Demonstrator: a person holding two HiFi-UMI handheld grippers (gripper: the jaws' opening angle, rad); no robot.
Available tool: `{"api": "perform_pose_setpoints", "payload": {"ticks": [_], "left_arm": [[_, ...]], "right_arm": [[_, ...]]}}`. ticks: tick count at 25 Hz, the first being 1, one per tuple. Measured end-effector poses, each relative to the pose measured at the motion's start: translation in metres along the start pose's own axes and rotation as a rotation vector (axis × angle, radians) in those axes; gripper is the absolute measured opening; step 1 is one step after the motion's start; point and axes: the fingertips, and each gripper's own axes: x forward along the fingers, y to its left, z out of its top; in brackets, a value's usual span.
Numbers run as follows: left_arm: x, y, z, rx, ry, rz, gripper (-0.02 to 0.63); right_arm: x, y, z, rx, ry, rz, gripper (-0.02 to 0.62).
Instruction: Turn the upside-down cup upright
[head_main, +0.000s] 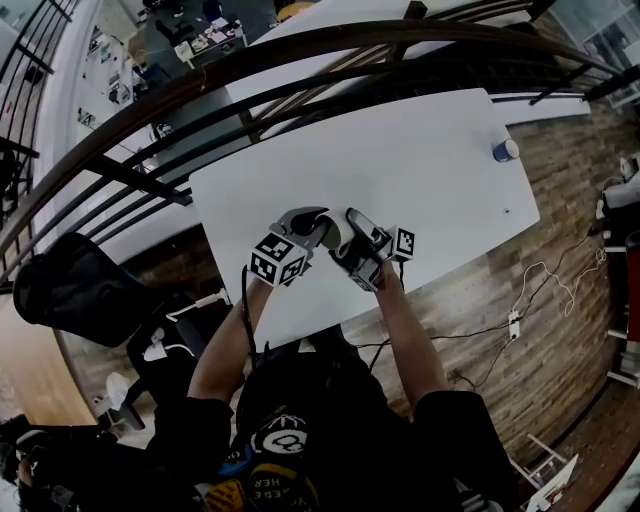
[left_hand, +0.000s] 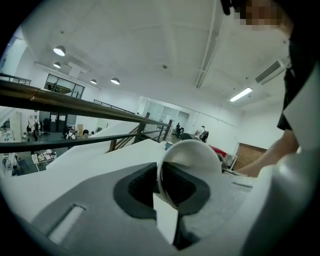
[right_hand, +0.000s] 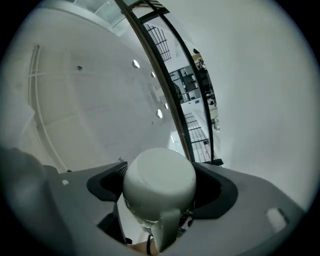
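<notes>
A: Arms?

B: Both forearms reach forward from the body and converge. The left forearm (head_main: 225, 345) angles inward and the right forearm (head_main: 410, 340) runs nearly straight. Sleeves dark, forearms bare. The two marker cubes sit side by side over the table (head_main: 400, 170), at the middle of its near edge.

A: Left gripper?

B: The left gripper (head_main: 318, 228) points across toward the right one. In its own view, the left gripper (left_hand: 165, 185) has its jaws drawn in to a narrow slot. The rim and wall of the cup (left_hand: 192, 155) sit in that slot, so it is clamped on the cup wall. A sliver of white table shows through the gap below.

A: Right gripper?

B: The right gripper (head_main: 345, 235) meets the left nose to nose. In the right gripper view, the gripper (right_hand: 160, 190) has one jaw on either flank of the cup (right_hand: 159, 180), pressed against its body. It is grasping the cup too.

A: Cup attitude?

B: White, with a handle. It is turned on its side between the two grippers. Its flat base faces the right gripper's camera, with the handle toward the bottom of that view. Its mouth opens toward one of the left gripper's jaws. The head view hides most of it behind the grippers, so I cannot tell whether it clears the table.

A: Anything else on the table?

B: A small blue-topped object (head_main: 505, 150) at the far right corner, well apart from the hands. A dark railing (head_main: 300, 60) runs beyond the far edge.
</notes>
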Motion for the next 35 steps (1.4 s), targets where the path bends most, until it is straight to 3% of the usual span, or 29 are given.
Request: {"api": "perform_pose_setpoints", "payload": {"ticks": [2, 4, 7, 9, 14, 17, 19, 22, 26, 30, 31, 33, 35], "left_arm": [[0.0, 0.006, -0.009, 0.045, 0.036, 0.045, 0.043], [-0.003, 0.011, -0.021, 0.078, 0.079, 0.075, 0.054], [-0.012, 0.022, -0.054, 0.029, 0.156, 0.094, 0.083], [-0.026, 0.04, -0.077, -0.009, 0.201, 0.177, 0.083], [-0.065, 0.061, -0.088, -0.049, 0.148, 0.333, 0.063], [-0.082, 0.064, -0.089, -0.026, 0.127, 0.368, 0.055], [-0.089, 0.063, -0.092, -0.02, 0.132, 0.378, 0.054], [-0.092, 0.056, -0.092, -0.029, 0.127, 0.366, 0.054], [-0.091, 0.049, -0.088, -0.045, 0.109, 0.333, 0.054], [-0.096, 0.038, -0.08, -0.024, 0.095, 0.323, 0.054], [-0.098, 0.034, -0.077, -0.011, 0.086, 0.322, 0.054], [-0.105, 0.025, -0.071, 0.016, 0.069, 0.314, 0.054], [-0.112, 0.013, -0.067, 0.047, 0.053, 0.31, 0.047]], "right_arm": [[0.003, -0.007, -0.002, -0.106, 0.016, -0.098, 0.4], [0.005, -0.013, -0.006, -0.275, 0.063, -0.215, 0.399], [0.002, -0.025, 0.003, -0.552, 0.109, -0.398, 0.399], [-0.009, -0.046, 0.023, -0.776, 0.116, -0.587, 0.397], [-0.034, -0.122, 0.061, -1.437, 0.314, -1.066, 0.397], [-0.035, -0.155, 0.069, -1.648, 0.397, -1.212, 0.397], [-0.037, -0.166, 0.07, -1.686, 0.395, -1.239, 0.397], [-0.04, -0.169, 0.068, -1.709, 0.379, -1.207, 0.4], [-0.048, -0.161, 0.061, -1.664, 0.374, -1.154, 0.405], [-0.074, -0.111, 0.045, -1.605, 0.19, -1.161, 0.386], [-0.081, -0.093, 0.037, -1.592, 0.128, -1.176, 0.319], [-0.095, -0.061, 0.014, -1.543, 0.028, -1.2, 0.019], [-0.104, -0.034, -0.014, -1.478, -0.032, -1.188, 0.002]]}}
